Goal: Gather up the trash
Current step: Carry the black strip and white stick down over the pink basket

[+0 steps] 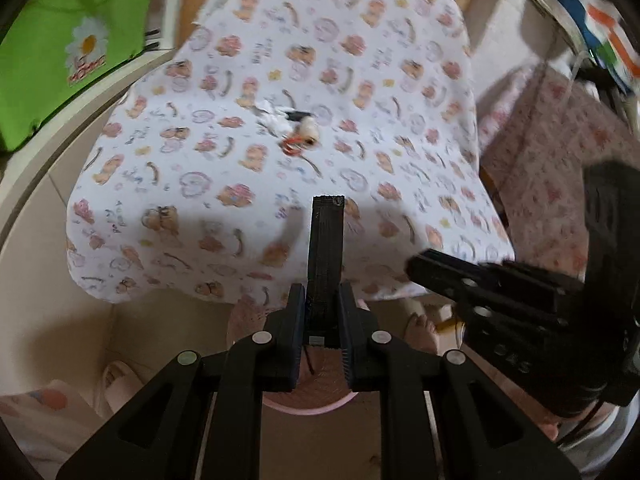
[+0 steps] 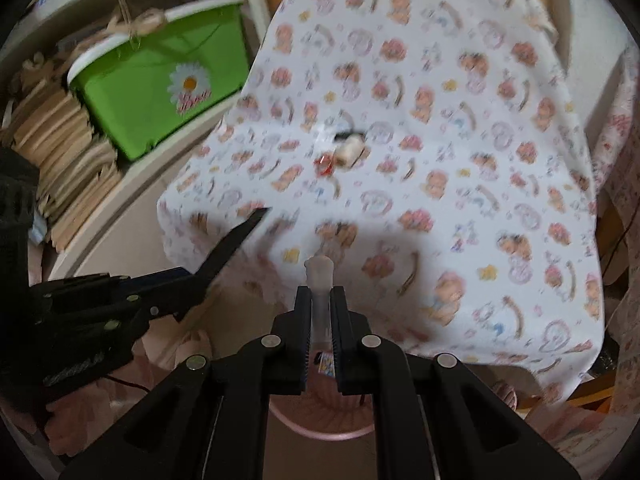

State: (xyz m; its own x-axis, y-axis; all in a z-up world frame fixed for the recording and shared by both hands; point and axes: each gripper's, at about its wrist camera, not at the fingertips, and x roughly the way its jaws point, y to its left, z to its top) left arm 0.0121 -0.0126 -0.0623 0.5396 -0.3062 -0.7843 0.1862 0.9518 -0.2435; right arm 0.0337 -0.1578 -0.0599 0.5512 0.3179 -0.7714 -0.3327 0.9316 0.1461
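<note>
My left gripper (image 1: 323, 308) is shut on a flat black sachet (image 1: 326, 248) that stands up between its pads, held over a pink bin (image 1: 308, 400) by the near table edge. My right gripper (image 2: 320, 312) is shut on a clear tube with a whitish cap (image 2: 319, 276), above the same pink bin (image 2: 320, 424). A small pile of trash, white, black and red scraps (image 1: 294, 128), lies mid-table on the patterned cloth; it also shows in the right wrist view (image 2: 344, 150). The left gripper holding the sachet (image 2: 224, 248) appears at the left of the right wrist view.
The table is covered by a white cloth with cartoon prints (image 1: 360, 60). A green box with a daisy (image 2: 168, 88) sits on a shelf at left beside stacked paper (image 2: 60, 152). A floral cloth (image 1: 552, 184) hangs at right. The right gripper's body (image 1: 520, 312) is close at right.
</note>
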